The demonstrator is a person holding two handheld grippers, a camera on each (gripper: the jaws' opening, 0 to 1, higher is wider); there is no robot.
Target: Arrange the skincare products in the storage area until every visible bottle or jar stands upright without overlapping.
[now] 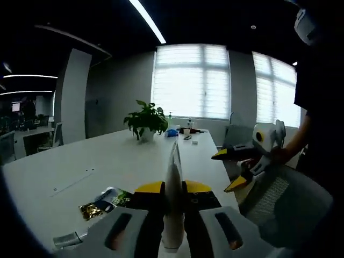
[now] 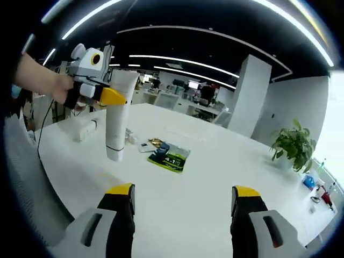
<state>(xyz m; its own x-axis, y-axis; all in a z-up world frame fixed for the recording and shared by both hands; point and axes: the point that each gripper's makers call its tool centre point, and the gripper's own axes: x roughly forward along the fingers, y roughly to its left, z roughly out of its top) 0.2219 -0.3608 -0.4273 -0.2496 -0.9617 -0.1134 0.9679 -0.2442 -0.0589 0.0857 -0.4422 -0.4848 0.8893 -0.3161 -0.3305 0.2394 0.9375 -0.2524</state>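
Above the white table, the left gripper is clamping a white tube cap-down, while the right gripper is hovering with jaws spread, empty. Lowering it straight, cap flat, clear of the green sachet, looks wisest.

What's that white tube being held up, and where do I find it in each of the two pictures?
Left gripper view: the white tube stands at bottom centre, clamped between the left hand-held gripper's jaws.
Right gripper view: the same tube hangs at upper left above the table, cap down, held by that gripper.
Shared landmark: the potted plant, centre there, far right here.
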